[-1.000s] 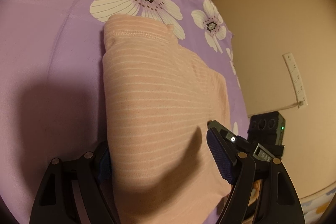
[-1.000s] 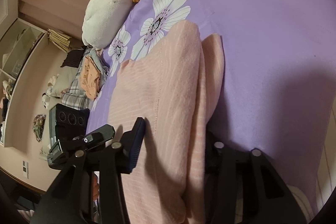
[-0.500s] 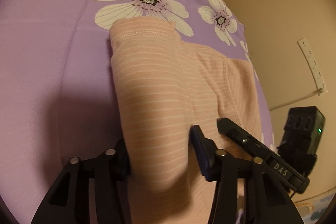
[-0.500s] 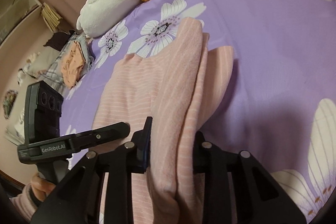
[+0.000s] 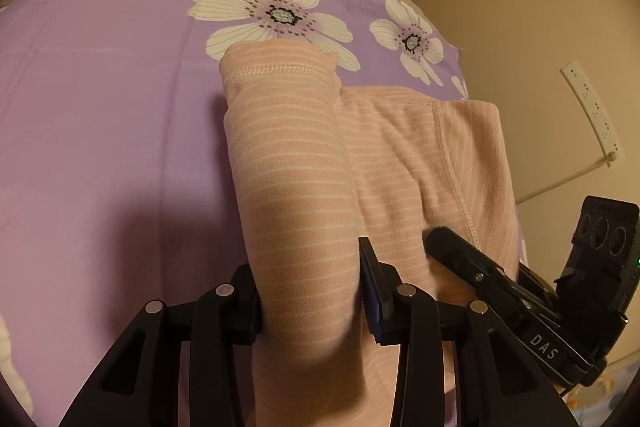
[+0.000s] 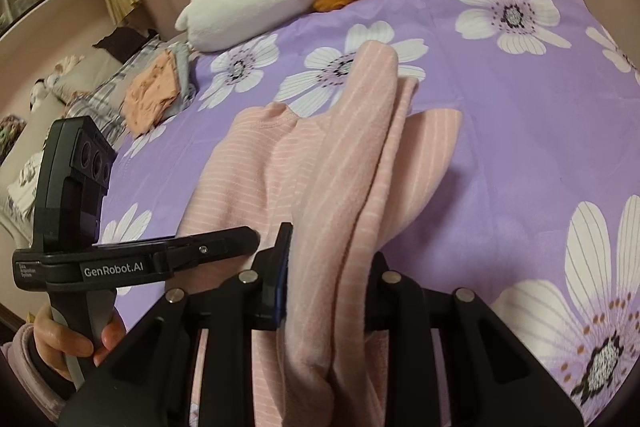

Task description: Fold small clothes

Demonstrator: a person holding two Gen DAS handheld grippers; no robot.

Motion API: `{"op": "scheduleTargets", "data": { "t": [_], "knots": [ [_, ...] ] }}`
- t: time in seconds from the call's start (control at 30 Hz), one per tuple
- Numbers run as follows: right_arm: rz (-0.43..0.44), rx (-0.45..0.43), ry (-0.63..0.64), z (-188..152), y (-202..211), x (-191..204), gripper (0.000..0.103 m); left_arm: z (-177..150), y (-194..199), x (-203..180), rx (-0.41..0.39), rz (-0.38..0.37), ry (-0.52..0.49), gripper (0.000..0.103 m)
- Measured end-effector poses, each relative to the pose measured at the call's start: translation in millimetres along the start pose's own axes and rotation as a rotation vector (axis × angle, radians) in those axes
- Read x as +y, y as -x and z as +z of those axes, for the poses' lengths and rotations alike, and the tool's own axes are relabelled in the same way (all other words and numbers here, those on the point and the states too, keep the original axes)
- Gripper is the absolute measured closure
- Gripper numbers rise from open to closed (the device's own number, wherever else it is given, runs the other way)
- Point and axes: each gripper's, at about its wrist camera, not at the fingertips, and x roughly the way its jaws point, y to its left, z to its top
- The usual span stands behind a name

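While both tongs clamp the garment [image 5: 296,187], only right wrist shows the plush toy [image 6: 280,3].

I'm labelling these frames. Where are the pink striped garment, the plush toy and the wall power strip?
pink striped garment [image 5: 296,187], left wrist view, raised fold.
plush toy [image 6: 256,3], right wrist view, white body.
power strip [image 5: 592,107], left wrist view, middle of strip.

Pink stripes on purple flowers

The garment [image 5: 296,195] is pale pink with thin white stripes; its turned-over part [image 6: 352,147] is plainer pink. The bedsheet [image 5: 100,115] is lilac, printed with white daisies with grey, dark-dotted centres. The plush toy [image 6: 256,11] is white and orange. The tongs [image 5: 310,301] are black with blue pads [image 5: 374,303].
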Motion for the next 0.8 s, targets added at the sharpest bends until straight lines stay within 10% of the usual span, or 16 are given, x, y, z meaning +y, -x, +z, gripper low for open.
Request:
{"op": "scheduleTargets", "data": {
  "t": [0.8],
  "knots": [
    [0.092,0.009,0.117,-50,58,95,0.077,-68,99,12,-0.096,0.056,0.064,0.065]
  ]
}}
